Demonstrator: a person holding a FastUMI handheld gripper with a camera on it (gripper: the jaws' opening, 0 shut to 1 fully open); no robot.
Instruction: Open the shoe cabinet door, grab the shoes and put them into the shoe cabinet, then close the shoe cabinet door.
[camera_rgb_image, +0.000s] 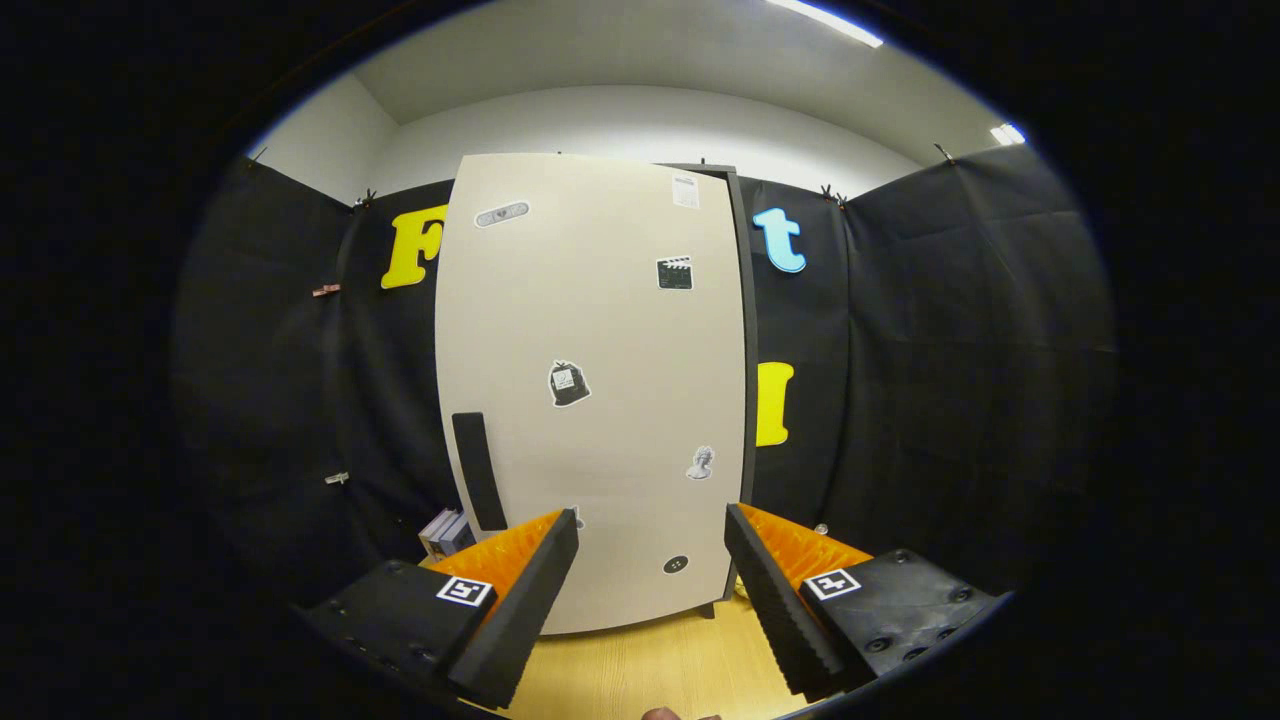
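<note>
The hand-held gripper (650, 535) has its two ridged fingers (520, 600) spread wide apart, with nothing between them and nothing touching either pad. Each finger carries a small square black-and-white marker tag (466, 590) on its base. Below and between the fingers lies a light wooden floor (650, 660), bare in the gap, with a sliver of something rounded at its nearest edge, too small to identify.

Just beyond the fingertips stands the tall cream-coloured shoe cabinet door (600, 380), a flat panel that is shut against the dark cabinet frame (745, 350) showing along its right side. A black vertical bar handle (478, 470) sits low on the door's left side, ahead of the left finger. Several small stickers (567, 383) are scattered over the panel, and a small round dark mark (675, 564) lies near its bottom edge.

To the left of the cabinet's foot, behind the left finger, a small greyish boxy object (445, 532) rests on the floor; what it is cannot be told. Behind everything hangs the black cloth booth wall (950, 350), with a white room wall (640, 125) above it.
</note>
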